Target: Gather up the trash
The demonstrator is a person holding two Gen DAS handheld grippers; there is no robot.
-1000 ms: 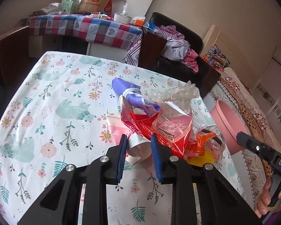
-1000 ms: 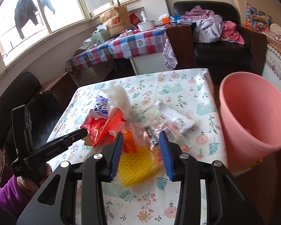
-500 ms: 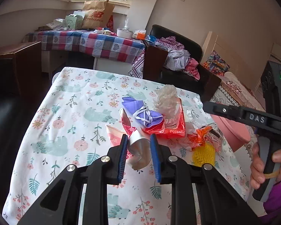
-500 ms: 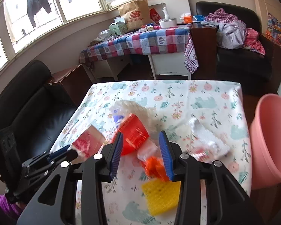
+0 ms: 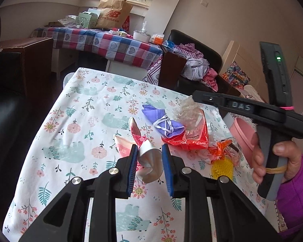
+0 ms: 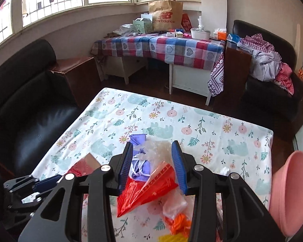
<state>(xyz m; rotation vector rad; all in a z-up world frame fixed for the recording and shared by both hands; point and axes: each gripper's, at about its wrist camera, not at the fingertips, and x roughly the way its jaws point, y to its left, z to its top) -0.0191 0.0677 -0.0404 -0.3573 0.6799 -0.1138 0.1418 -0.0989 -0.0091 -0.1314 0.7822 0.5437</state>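
A crushed paper cup (image 5: 149,159), white with a pink and red print, sits pinched between the blue pads of my left gripper (image 5: 150,167), just above the floral tablecloth (image 5: 80,121). The trash pile lies beyond it: a purple face mask (image 5: 163,119), a clear plastic wad (image 5: 186,109), a red wrapper (image 5: 192,137), an orange wrapper (image 5: 220,149) and a yellow mesh piece (image 5: 221,167). My right gripper (image 6: 152,165) hovers open over the mask (image 6: 139,161) and red wrapper (image 6: 151,183), touching neither. Its tips (image 5: 196,97) hang above the plastic wad.
A pink bin (image 6: 293,191) stands off the table's right edge. A black sofa (image 6: 30,100) runs along the left side. Behind are a checked-cloth table (image 6: 161,46) with a paper bag and an armchair (image 6: 272,70) heaped with clothes. A hand (image 5: 272,161) holds the right gripper's handle.
The left gripper drew back toward the near edge with the cup in it. The right gripper swung left across the pile, from over the yellow and orange pieces to over the mask and red wrapper.
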